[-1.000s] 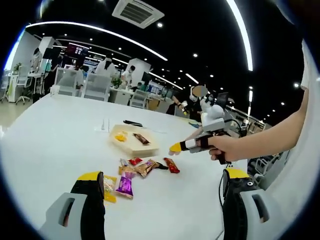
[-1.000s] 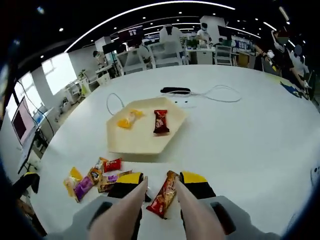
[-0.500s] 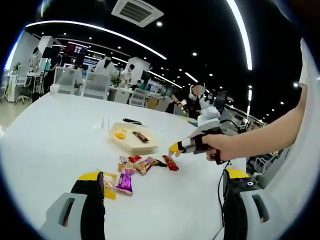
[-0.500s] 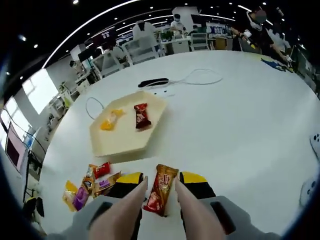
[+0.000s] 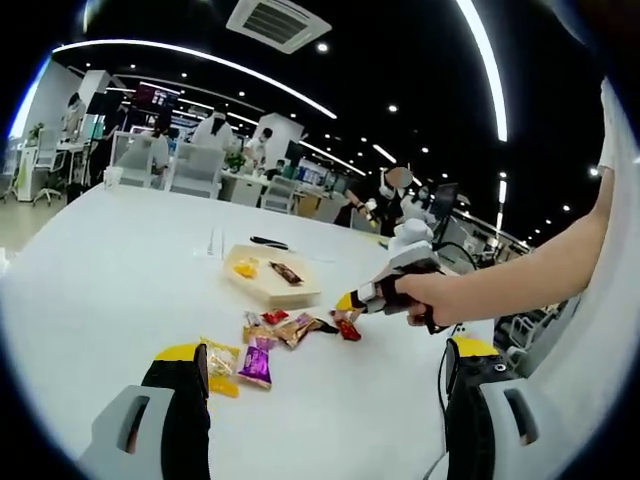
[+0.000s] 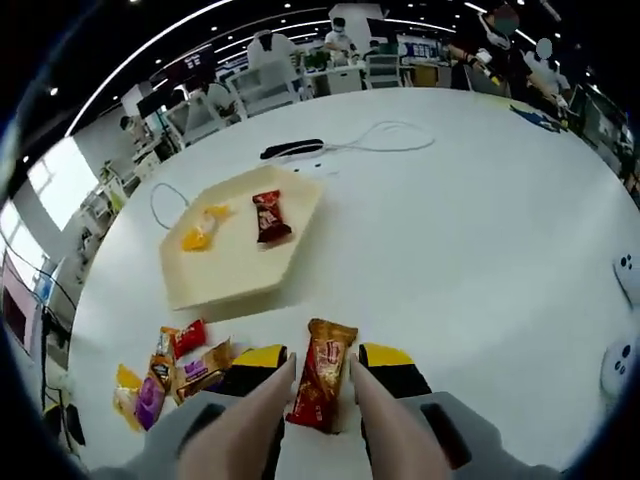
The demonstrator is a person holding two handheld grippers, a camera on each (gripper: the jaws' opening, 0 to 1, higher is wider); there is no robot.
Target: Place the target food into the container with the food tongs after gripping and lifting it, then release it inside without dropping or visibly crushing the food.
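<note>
The red-orange snack bar (image 6: 320, 382) sits between the tongs (image 6: 318, 400) that I squeeze with my right gripper (image 6: 322, 372). Its jaws are drawn in on the tong arms, and the tong tips pinch the wrapper along its length; the bar appears lifted off the white table (image 6: 480, 230), though I cannot be sure of the gap. In the left gripper view the same bar (image 5: 346, 327) hangs at the tip of the tool in my hand (image 5: 440, 298), just beside the pile.

My left gripper (image 5: 325, 375) holds nothing, jaws spread wide and apart from everything.

Just left of the tongs lies the heap of loose wrapped sweets (image 6: 170, 365): red, gold, purple and yellow. Farther on is the pale hexagonal tray (image 6: 240, 275), holding a dark red wrapped bar (image 6: 267, 217) and an orange-yellow sweet (image 6: 200, 230). Beyond it a black cable and plug (image 6: 330, 148) trail across the table.

I judge the grip and lift done and the carry in hand. Next comes a steady move forward and left over the tray rim, lowering, then easing the squeeze gently so that the bar settles rather than falls.

The wrapper carries print, too small to read.
</note>
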